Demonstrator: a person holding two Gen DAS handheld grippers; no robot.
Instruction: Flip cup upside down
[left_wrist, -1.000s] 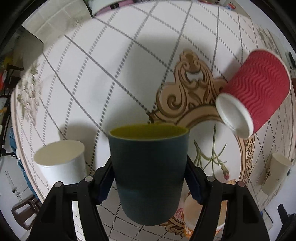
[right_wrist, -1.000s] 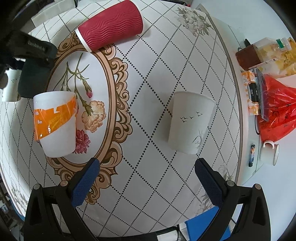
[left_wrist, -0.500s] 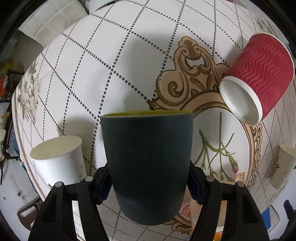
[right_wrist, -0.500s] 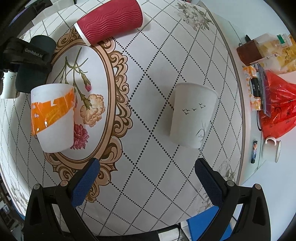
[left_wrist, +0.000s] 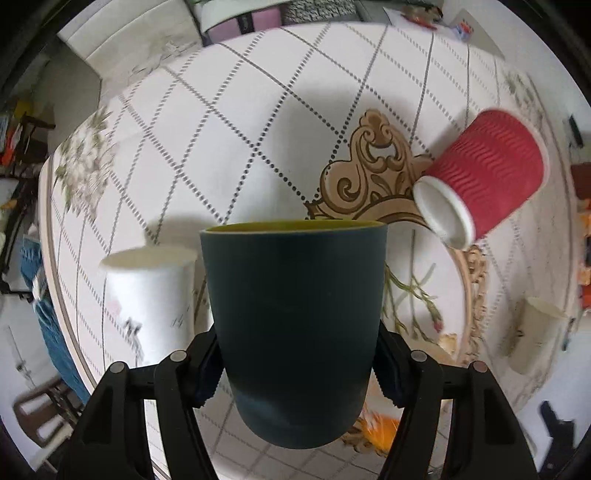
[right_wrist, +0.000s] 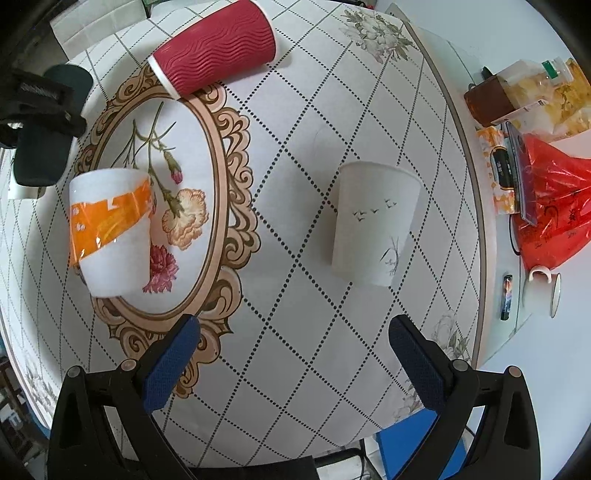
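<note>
My left gripper (left_wrist: 295, 369) grips the dark cup (left_wrist: 293, 325) mouth-up above the table (left_wrist: 229, 122), beside the white cup (left_wrist: 147, 295); next I must roll it over. My right gripper (right_wrist: 295, 362) hangs open, empty.

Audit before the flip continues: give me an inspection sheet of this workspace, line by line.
Surface: round table under a diamond-patterned cloth with an ornate floral oval.
Job's things: dark green cup held mouth up.
Clutter: red ripple cup on its side; orange-banded cup; bird-print paper cup; white cup; red plastic bag and white mug off to the side.
Grippers: left gripper shut on the dark green cup; right gripper open, holding nothing.
Cables: nothing seen.
Surroundings: blurred furniture beyond the table.
</note>
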